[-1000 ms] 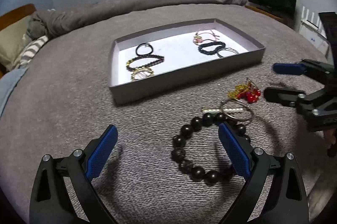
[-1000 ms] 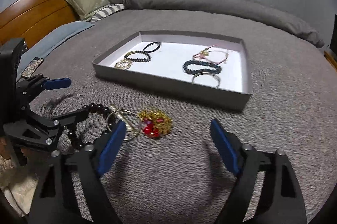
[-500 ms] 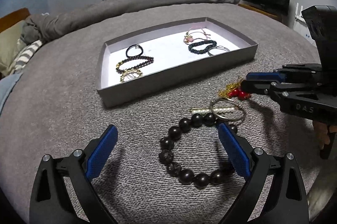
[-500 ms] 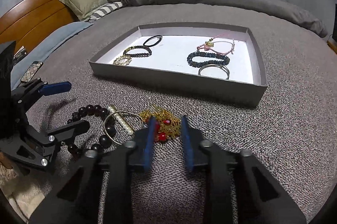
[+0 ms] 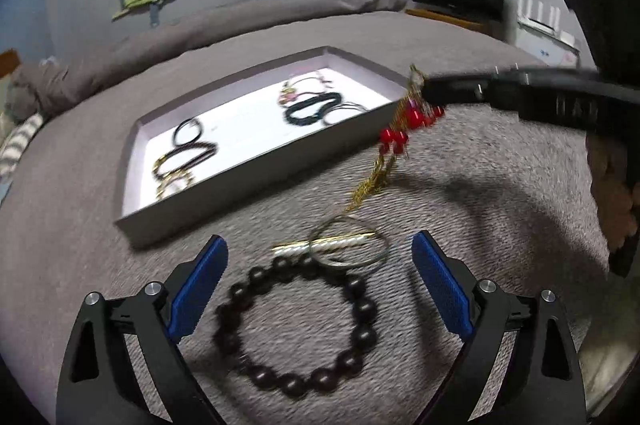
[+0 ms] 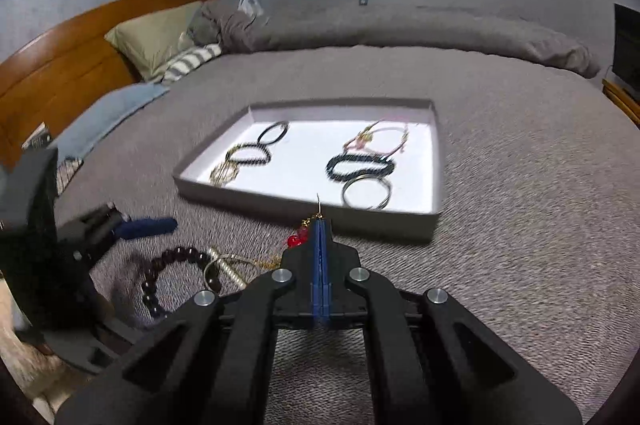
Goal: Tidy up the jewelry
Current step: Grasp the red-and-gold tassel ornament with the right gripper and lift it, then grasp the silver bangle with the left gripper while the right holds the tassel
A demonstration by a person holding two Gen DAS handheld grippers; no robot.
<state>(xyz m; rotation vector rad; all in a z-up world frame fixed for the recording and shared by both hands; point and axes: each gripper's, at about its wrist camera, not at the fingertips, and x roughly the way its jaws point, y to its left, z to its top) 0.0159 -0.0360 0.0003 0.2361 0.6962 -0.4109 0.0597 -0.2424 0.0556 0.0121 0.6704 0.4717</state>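
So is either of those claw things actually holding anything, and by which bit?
The right gripper pinches the gold-and-red earring near its hook end; the rest dangles. The left gripper is open and holds nothing.

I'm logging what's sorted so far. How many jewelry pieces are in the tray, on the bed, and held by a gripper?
In the tray: 6
Loose on the bed: 3, namely bead bracelet, ring bangle, pearl bar
Held by the right gripper: 1, red-and-gold piece
Total: 10
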